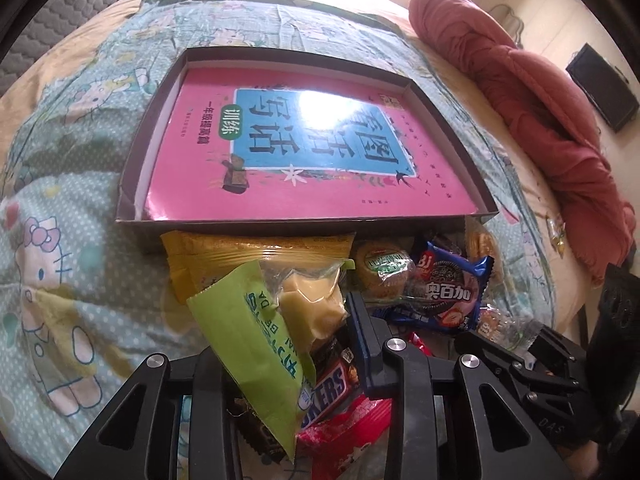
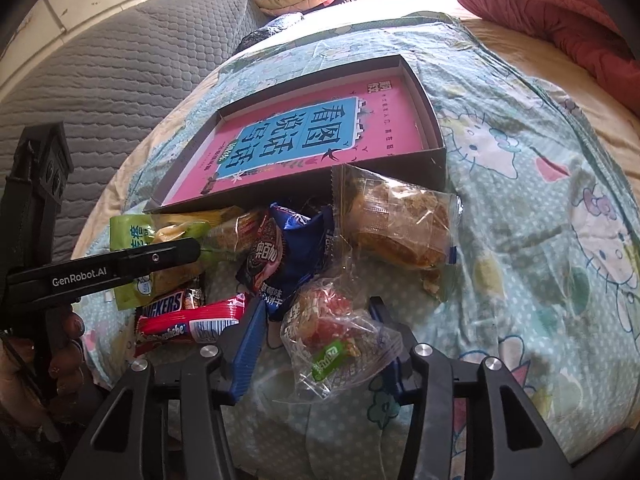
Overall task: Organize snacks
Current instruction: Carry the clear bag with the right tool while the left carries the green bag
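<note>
Barely started tbh: box [image 1: 132, 168] at 12 o'clock held only a pink book [image 1: 280, 184], snacks piled below, left gripper [image 1: 292, 344] clamped the green pack [image 1: 256, 344], right gripper [image 2: 320, 344] squeezing a clear-wrapped snack [image 2: 332, 332].

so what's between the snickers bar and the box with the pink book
The green packet lies between Snickers bar and box; the left claw reaches over it, in the right wrist view.

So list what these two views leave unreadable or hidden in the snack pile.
- Brown Snickers bar: left wrist view, name half covered by the green packet.
- Pink book title: left wrist view, glare washes out its middle.
- Red wrapper: right wrist view, print too blurred.
</note>
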